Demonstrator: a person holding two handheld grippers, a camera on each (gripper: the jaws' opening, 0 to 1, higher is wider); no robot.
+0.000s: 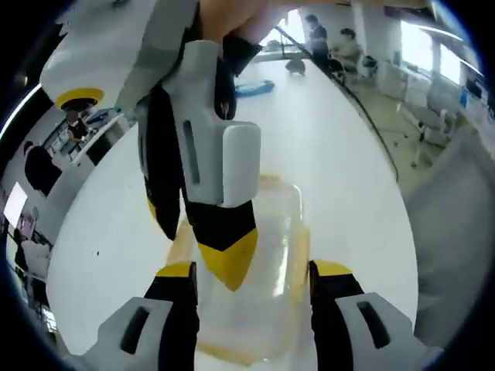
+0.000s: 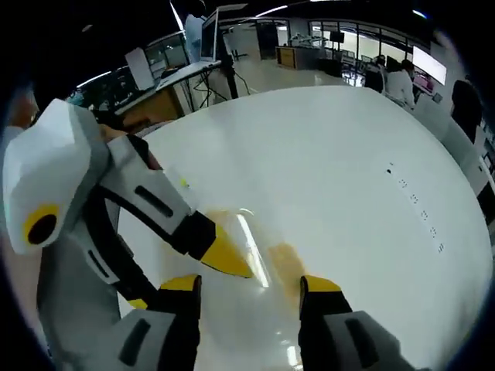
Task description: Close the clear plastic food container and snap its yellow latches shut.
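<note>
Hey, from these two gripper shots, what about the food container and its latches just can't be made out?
- Left gripper view: right gripper covers the container's left side; latch state there hidden.
- Right gripper view: container reads as glare; lid seating unclear.
- Right gripper view: left gripper covers the near latch.

Grippers: white, black and yellow.
Left gripper and right gripper have white shells, black jaws, seemingly yellow-tipped.
</note>
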